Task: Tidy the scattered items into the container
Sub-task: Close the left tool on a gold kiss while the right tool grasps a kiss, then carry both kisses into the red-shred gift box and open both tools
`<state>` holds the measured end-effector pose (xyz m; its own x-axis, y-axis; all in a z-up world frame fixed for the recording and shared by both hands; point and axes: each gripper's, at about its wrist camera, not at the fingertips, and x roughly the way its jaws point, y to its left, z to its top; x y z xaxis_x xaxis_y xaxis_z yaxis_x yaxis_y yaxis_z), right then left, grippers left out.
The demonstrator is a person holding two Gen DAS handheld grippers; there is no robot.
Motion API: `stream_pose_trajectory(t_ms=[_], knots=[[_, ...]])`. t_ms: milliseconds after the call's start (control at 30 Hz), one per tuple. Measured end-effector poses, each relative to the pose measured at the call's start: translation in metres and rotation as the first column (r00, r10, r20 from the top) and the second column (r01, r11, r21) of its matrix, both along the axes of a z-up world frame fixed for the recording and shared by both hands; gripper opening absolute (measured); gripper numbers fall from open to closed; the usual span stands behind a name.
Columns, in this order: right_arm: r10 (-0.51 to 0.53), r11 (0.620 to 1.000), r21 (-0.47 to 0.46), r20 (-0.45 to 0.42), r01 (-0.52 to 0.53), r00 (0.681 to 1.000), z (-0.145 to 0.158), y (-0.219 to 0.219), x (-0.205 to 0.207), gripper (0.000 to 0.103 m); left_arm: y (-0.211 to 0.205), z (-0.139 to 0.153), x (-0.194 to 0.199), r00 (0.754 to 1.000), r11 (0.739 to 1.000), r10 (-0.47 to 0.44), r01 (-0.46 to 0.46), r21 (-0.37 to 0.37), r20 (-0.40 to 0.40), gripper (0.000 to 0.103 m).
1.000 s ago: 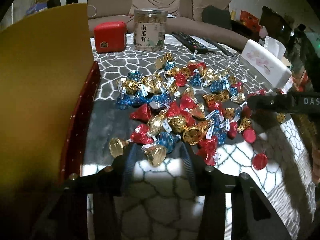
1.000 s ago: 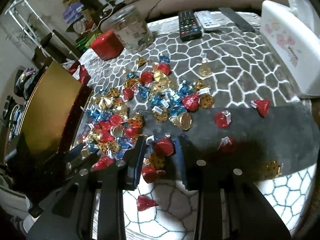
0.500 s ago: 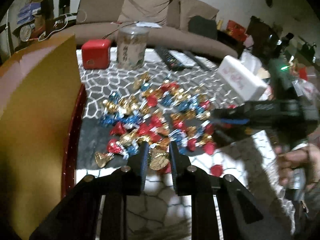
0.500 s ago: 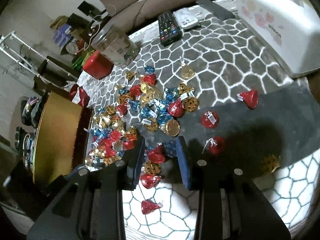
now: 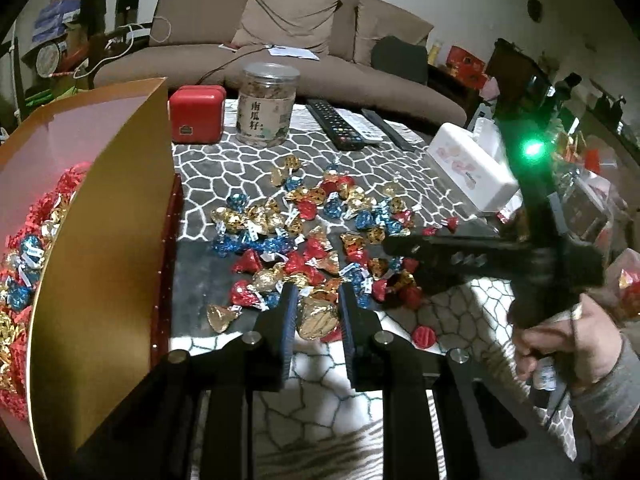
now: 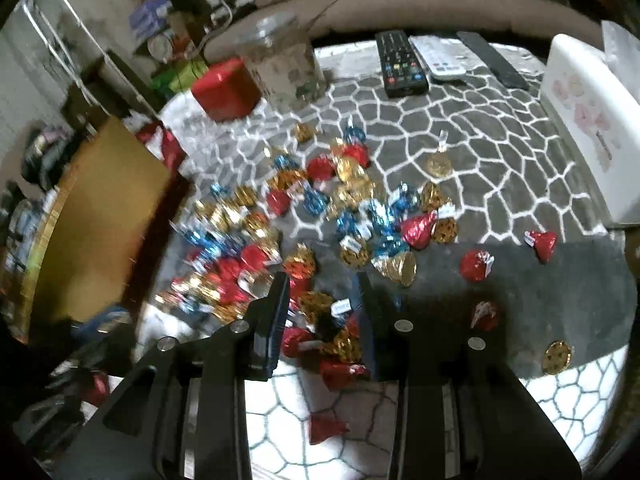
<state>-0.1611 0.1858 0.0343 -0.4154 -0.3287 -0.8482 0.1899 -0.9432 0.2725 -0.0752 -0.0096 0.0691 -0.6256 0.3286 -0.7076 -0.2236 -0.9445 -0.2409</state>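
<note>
A gold foil-wrapped chocolate (image 5: 318, 320) is pinched between the pads of the left hand-held gripper (image 5: 316, 312), which is closed on it and appears lifted clear of the surface (image 5: 224, 168). The right hand-held gripper (image 6: 322, 312) is seen part-open above a cluster of red and gold sweets; several lie between its jaws, but whether any is pressed by the pads cannot be told from the blurred view.

The remaining pile of chocolates (image 5: 312, 232) is spread just beside the gold-sided container (image 5: 104, 240), on the side away from its open interior, where shredded red paper and sweets already placed can be seen. A few stray red pieces (image 6: 476, 266) lie farther from the container, toward the white tissue box (image 5: 472, 172).

Each sweet is judged to be very light, small and conical, with thin, slick foil that crumples easily. The chocolate beneath would probably be dented by hard squeezing. A hold across the wide base, where the body is firmest, is judged safer than one on the narrow tip or paper tag, from which a piece could slip or tear free.
</note>
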Motion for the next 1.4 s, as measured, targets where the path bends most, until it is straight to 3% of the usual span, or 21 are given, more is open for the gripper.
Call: stream_pose_trajectory(t_ms=[133, 200, 233, 433, 667, 767, 833, 933, 1100, 1233, 1400], knots=[[-0.003, 0.996, 0.087, -0.017, 0.004, 1.000, -0.012, -0.004, 0.000, 0.022, 0.000, 0.006, 0.000, 1.000, 1.000, -0.022, 0.022, 0.022, 0.005, 0.020], [-0.003, 0.996, 0.090, -0.032, 0.006, 0.999, -0.010, -0.004, 0.000, 0.005, -0.003, 0.016, 0.000, 1.000, 0.998, -0.028, 0.028, 0.057, -0.004, 0.020], [-0.001, 0.997, 0.080, -0.038, 0.004, 0.999, -0.008, -0.002, 0.001, 0.004, -0.004, 0.024, 0.001, 0.999, 0.997, -0.029, 0.031, 0.075, -0.019, 0.020], [-0.024, 0.999, -0.042, -0.067, 0.022, 0.997, 0.013, 0.007, 0.003, 0.003, -0.024, 0.070, 0.008, 0.993, 0.985, -0.008, 0.028, 0.173, -0.118, 0.021], [0.011, 0.994, -0.105, -0.150, -0.027, 0.989, 0.069, -0.012, 0.017, 0.003, -0.077, 0.089, 0.004, 0.990, 0.976, 0.063, -0.034, 0.215, -0.129, 0.021], [0.069, 0.987, -0.130, -0.179, -0.093, 0.981, 0.095, -0.042, 0.022, 0.003, -0.116, 0.084, -0.001, 0.992, 0.947, 0.100, -0.073, 0.313, -0.072, 0.021], [0.124, 0.977, -0.148, -0.197, -0.154, 0.973, 0.111, -0.071, 0.022, 0.003, -0.147, 0.075, -0.002, 0.989, 0.910, 0.146, -0.126, 0.394, -0.021, 0.021], [0.203, 0.953, -0.183, -0.206, -0.242, 0.957, 0.127, -0.118, 0.019, 0.003, -0.182, 0.066, -0.001, 0.978, 0.874, 0.208, -0.194, 0.447, 0.017, 0.021], [0.284, 0.926, -0.203, -0.178, -0.318, 0.942, 0.122, -0.190, 0.011, 0.003, -0.206, 0.057, -0.003, 0.962, 0.857, 0.265, -0.265, 0.442, 0.063, 0.021], [0.308, 0.933, -0.154, -0.135, -0.327, 0.942, 0.102, -0.229, -0.002, 0.003, -0.205, 0.047, -0.010, 0.954, 0.871, 0.288, -0.299, 0.389, 0.089, 0.021], [0.294, 0.947, -0.104, -0.094, -0.303, 0.951, 0.083, -0.242, -0.012, 0.004, -0.200, 0.040, -0.018, 0.947, 0.890, 0.287, -0.319, 0.327, 0.143, 0.024]])
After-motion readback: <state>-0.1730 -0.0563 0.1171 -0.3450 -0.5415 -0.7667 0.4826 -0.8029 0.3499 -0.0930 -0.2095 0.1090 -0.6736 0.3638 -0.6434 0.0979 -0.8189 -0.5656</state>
